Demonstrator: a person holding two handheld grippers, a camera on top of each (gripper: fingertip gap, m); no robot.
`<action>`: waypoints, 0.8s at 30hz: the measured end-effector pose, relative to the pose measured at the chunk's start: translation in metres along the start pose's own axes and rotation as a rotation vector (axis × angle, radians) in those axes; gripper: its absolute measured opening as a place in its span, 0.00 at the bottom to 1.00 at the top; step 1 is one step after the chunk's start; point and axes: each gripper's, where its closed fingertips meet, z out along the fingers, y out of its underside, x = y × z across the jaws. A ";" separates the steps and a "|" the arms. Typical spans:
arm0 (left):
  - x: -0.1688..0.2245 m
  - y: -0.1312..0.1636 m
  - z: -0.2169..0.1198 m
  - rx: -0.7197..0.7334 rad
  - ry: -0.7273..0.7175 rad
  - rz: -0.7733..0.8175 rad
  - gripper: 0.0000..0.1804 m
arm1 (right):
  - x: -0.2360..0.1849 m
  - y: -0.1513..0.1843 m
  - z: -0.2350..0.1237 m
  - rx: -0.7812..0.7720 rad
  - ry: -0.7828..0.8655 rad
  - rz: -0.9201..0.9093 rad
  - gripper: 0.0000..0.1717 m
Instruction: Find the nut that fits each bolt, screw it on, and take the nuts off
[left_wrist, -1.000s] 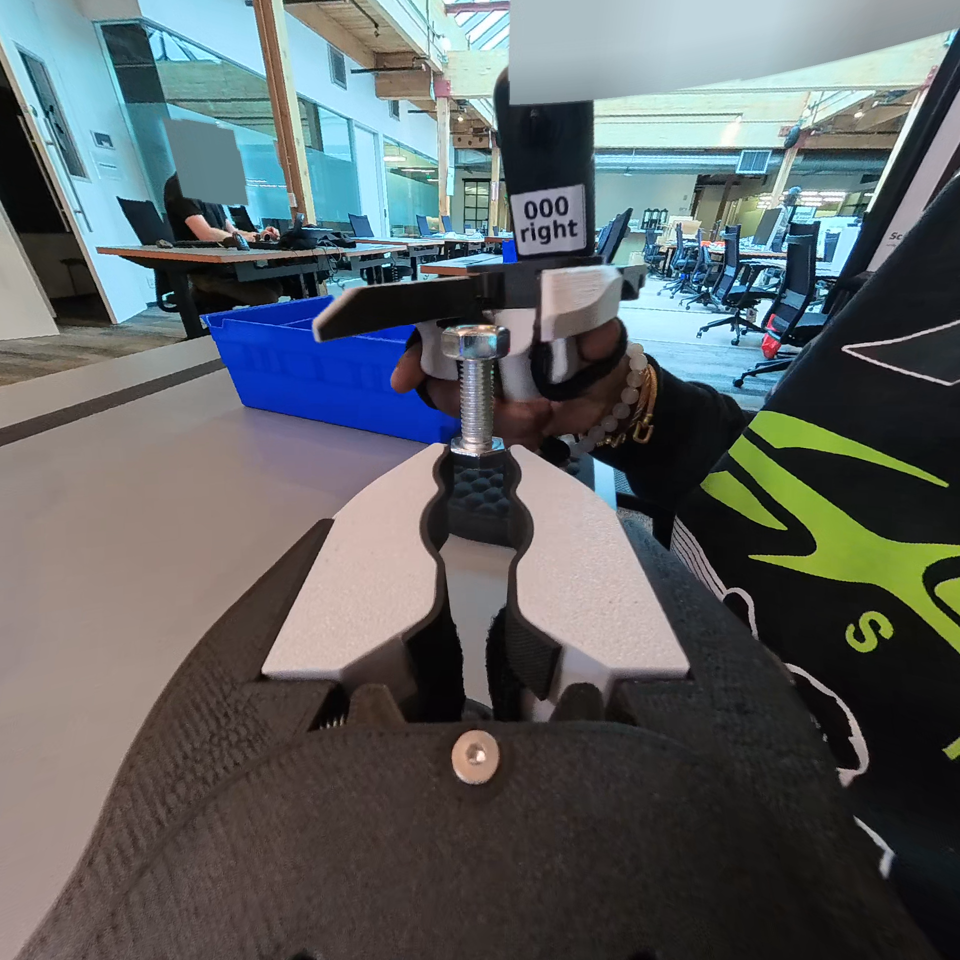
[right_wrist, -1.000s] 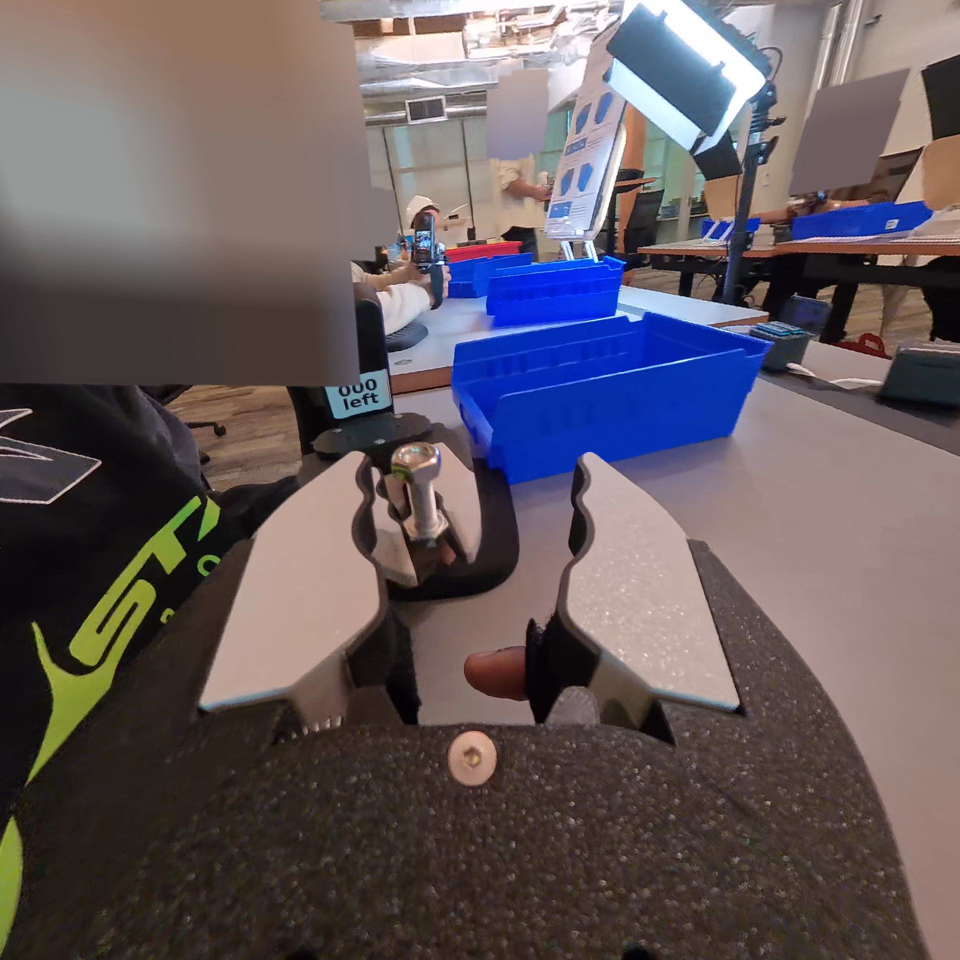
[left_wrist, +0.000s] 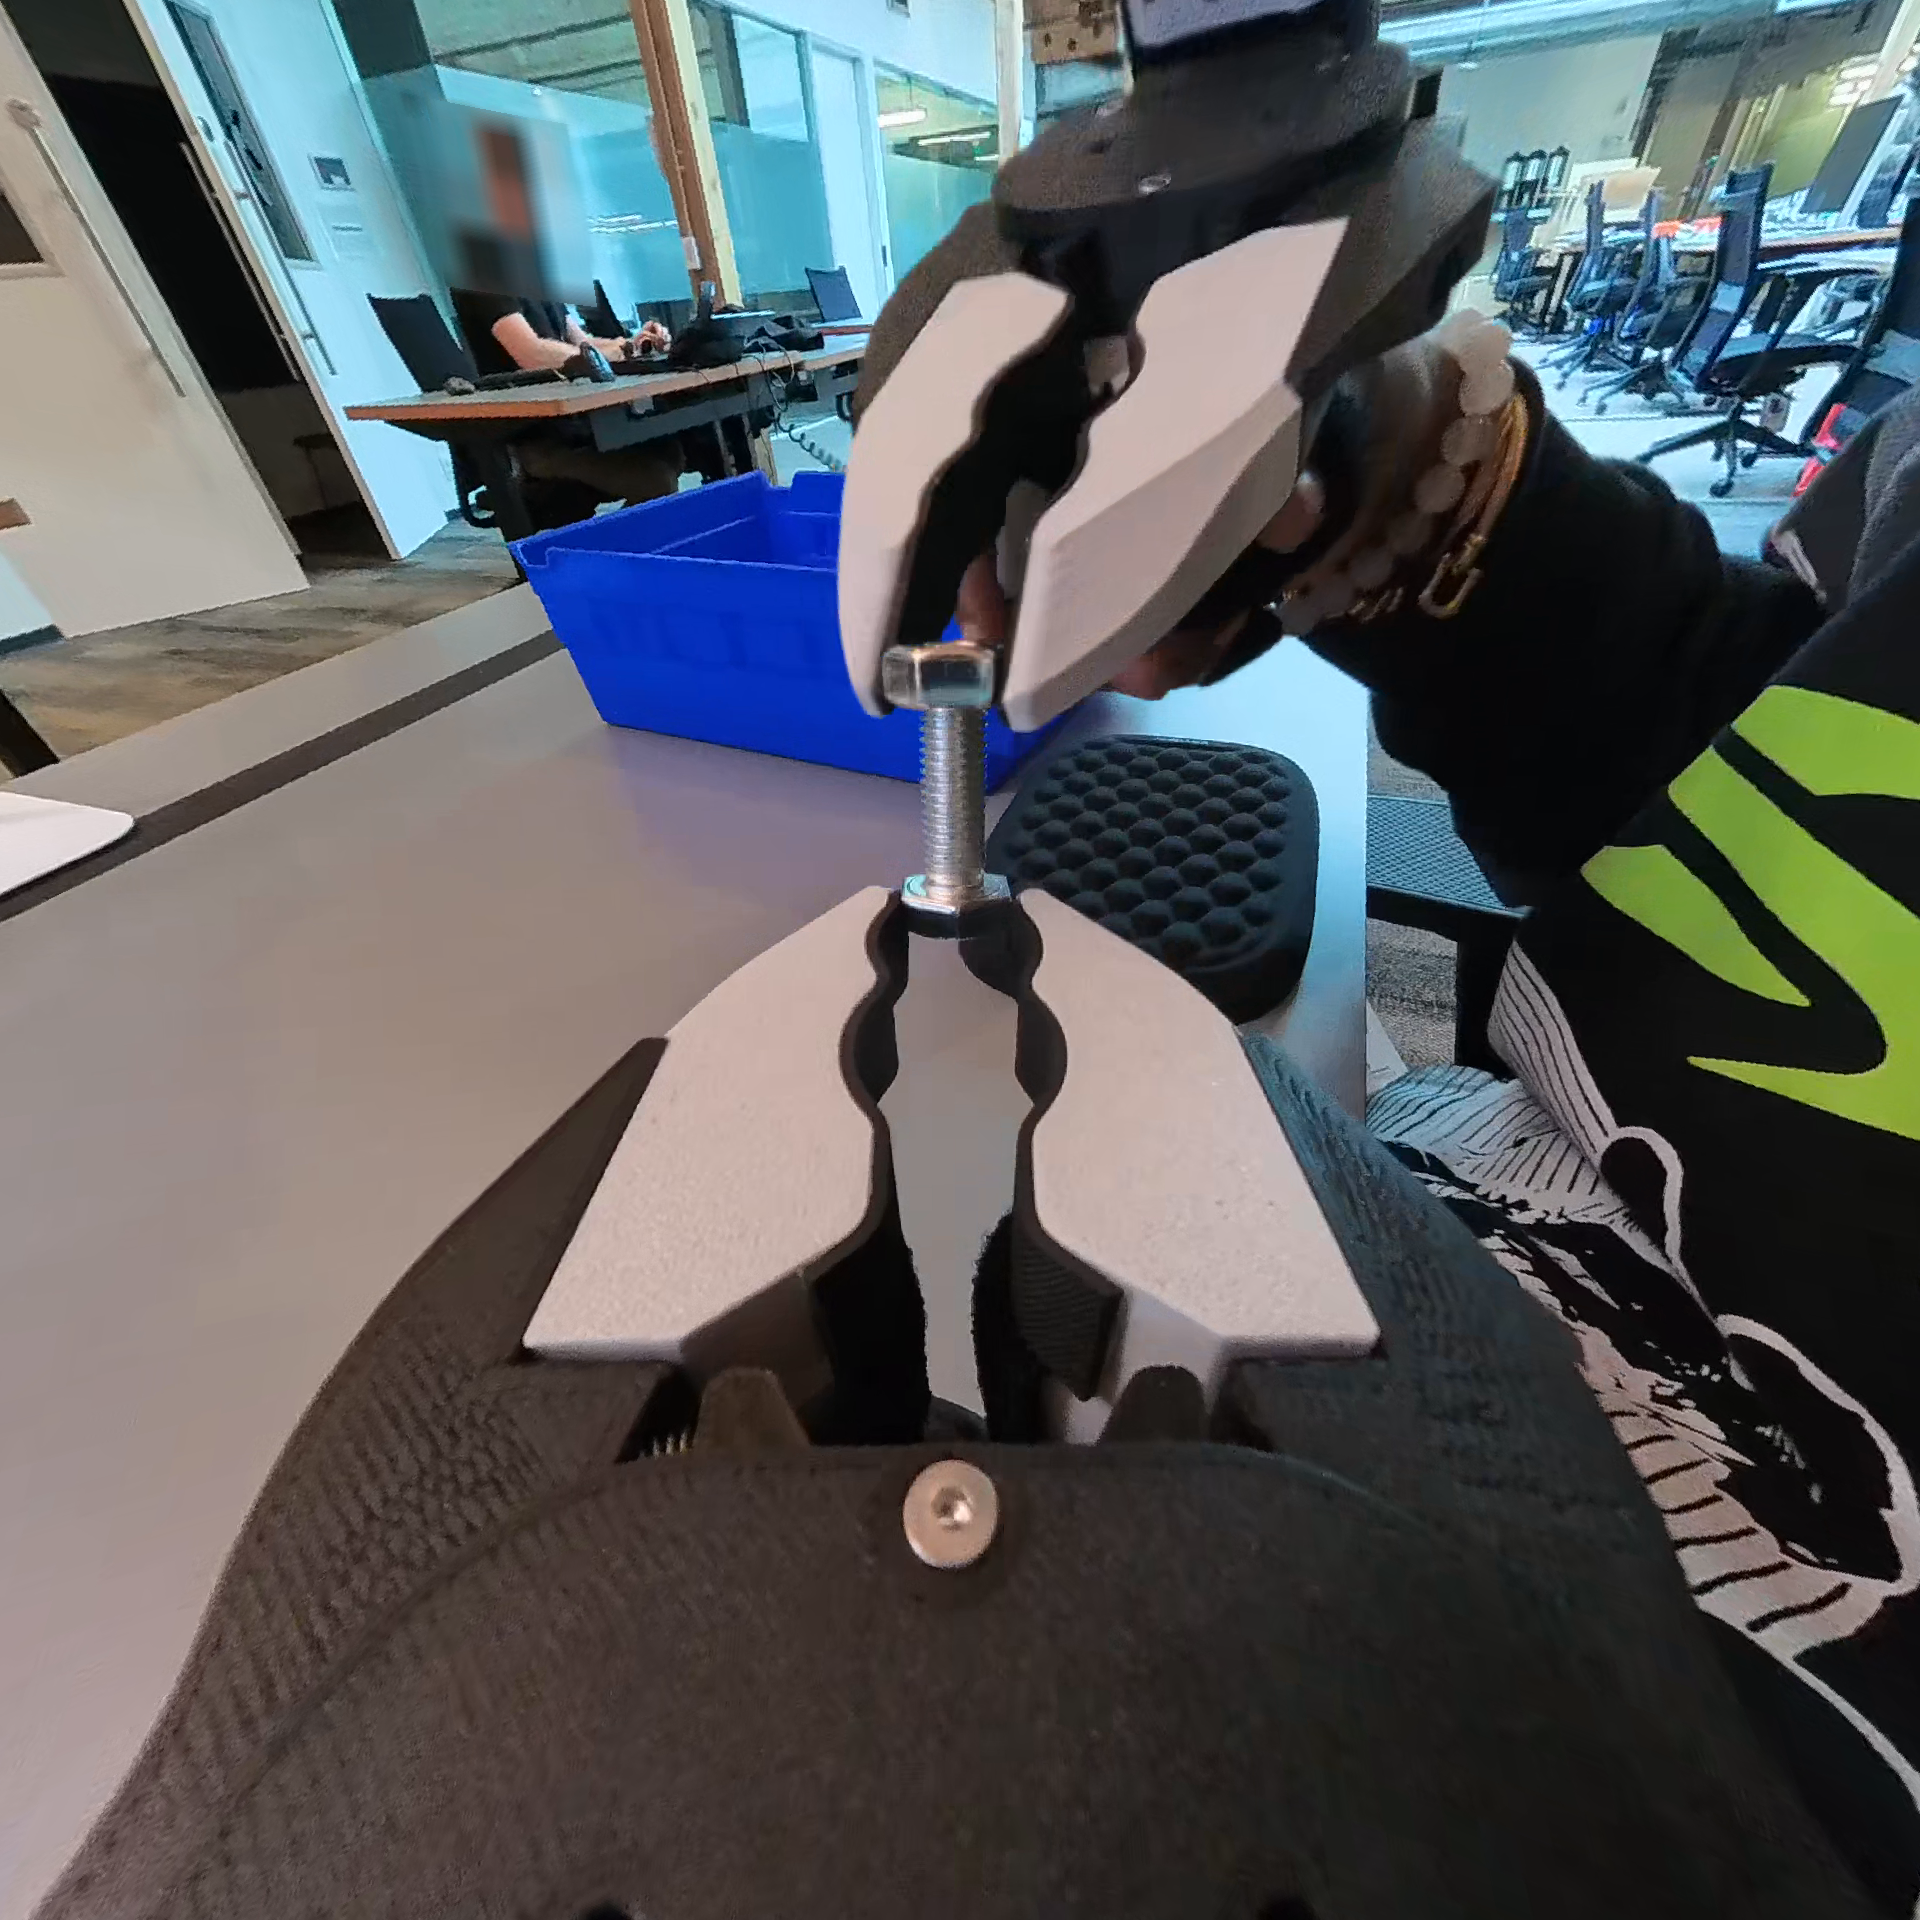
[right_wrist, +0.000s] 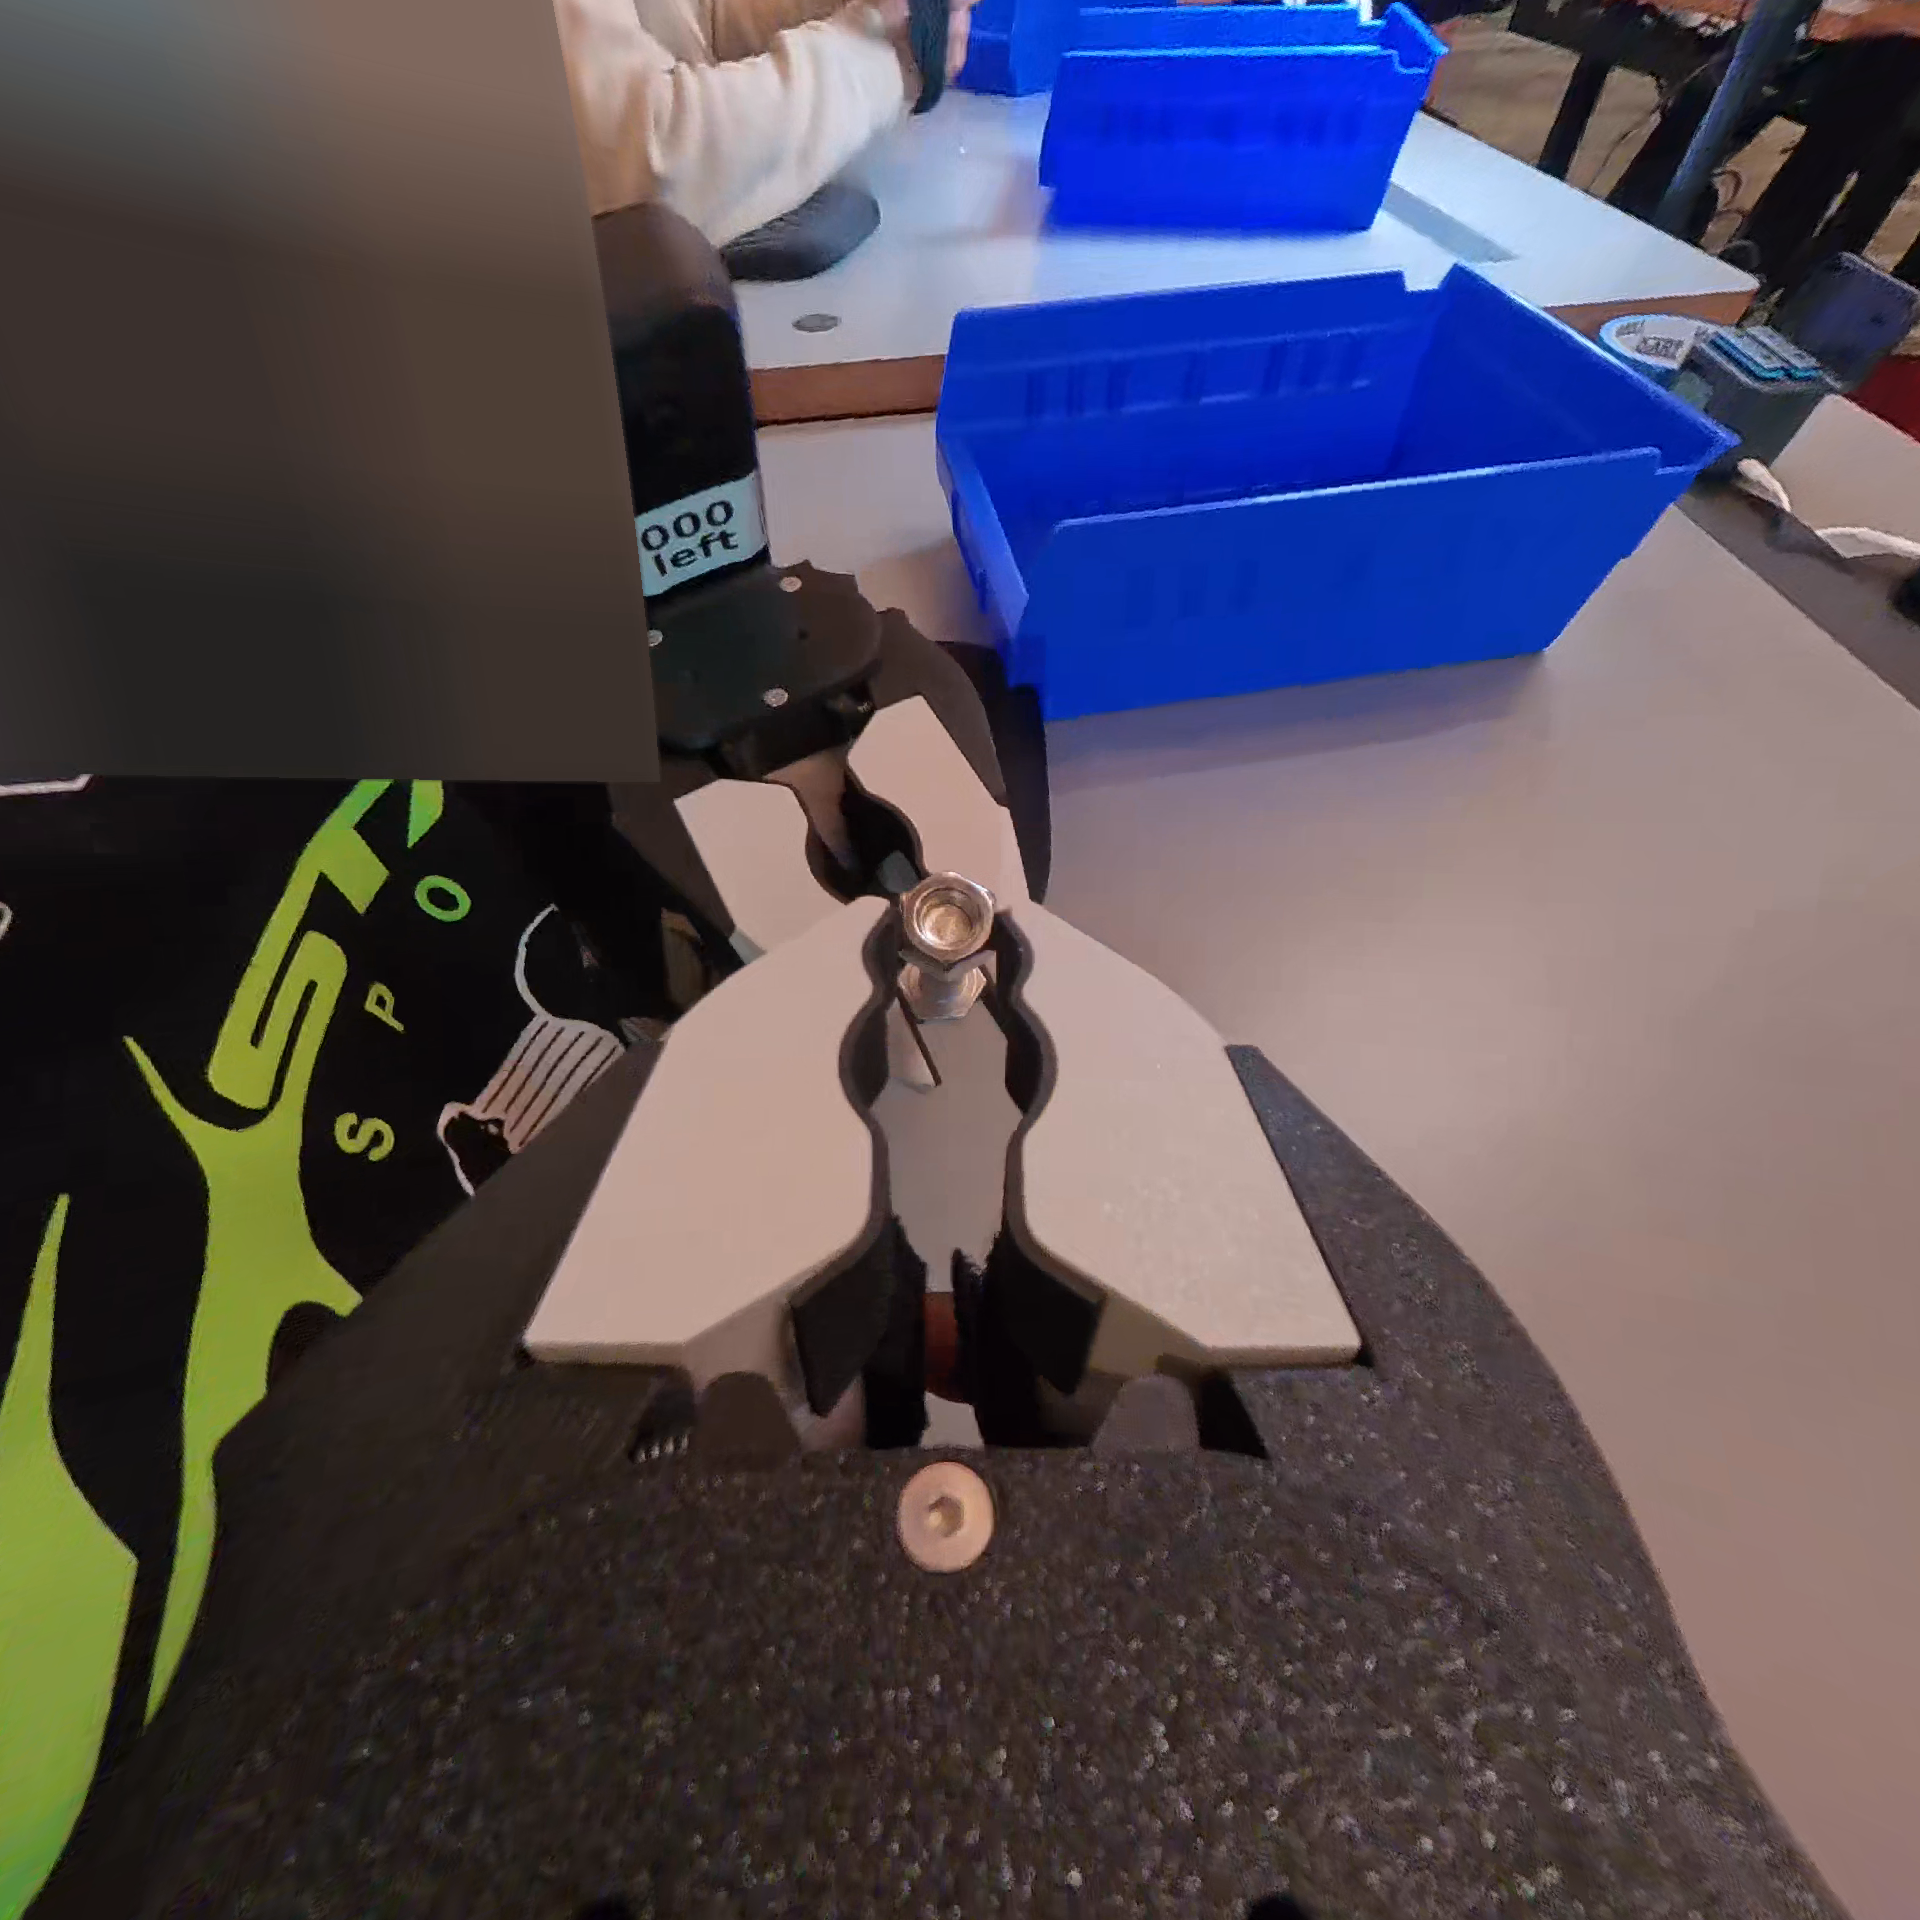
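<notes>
Now | left gripper (left_wrist: 954, 914) clamps nut (left_wrist: 956, 896) | right gripper (right_wrist: 940, 935) clamps bolt (left_wrist: 951, 790) (head)

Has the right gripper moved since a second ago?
Yes. In the left wrist view the right gripper has tipped downward in front of the blue bin, and its fingers, spread wide before, now clamp the bolt head.

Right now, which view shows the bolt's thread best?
The left wrist view: the whole bolt stands side-on between nut and head. The right wrist view looks down on the head, so the thread is mostly hidden.
</notes>
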 end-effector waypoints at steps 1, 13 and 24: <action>0.001 0.000 0.000 -0.001 0.013 -0.003 0.10 | -0.001 0.000 0.000 -0.005 -0.005 -0.020 0.10; 0.065 -0.023 -0.033 0.085 0.796 -0.443 0.10 | -0.053 -0.011 -0.010 0.103 -0.377 -0.259 0.10; 0.006 -0.037 -0.014 0.273 0.241 -0.281 0.10 | -0.003 -0.038 -0.006 0.276 -0.079 -0.062 0.34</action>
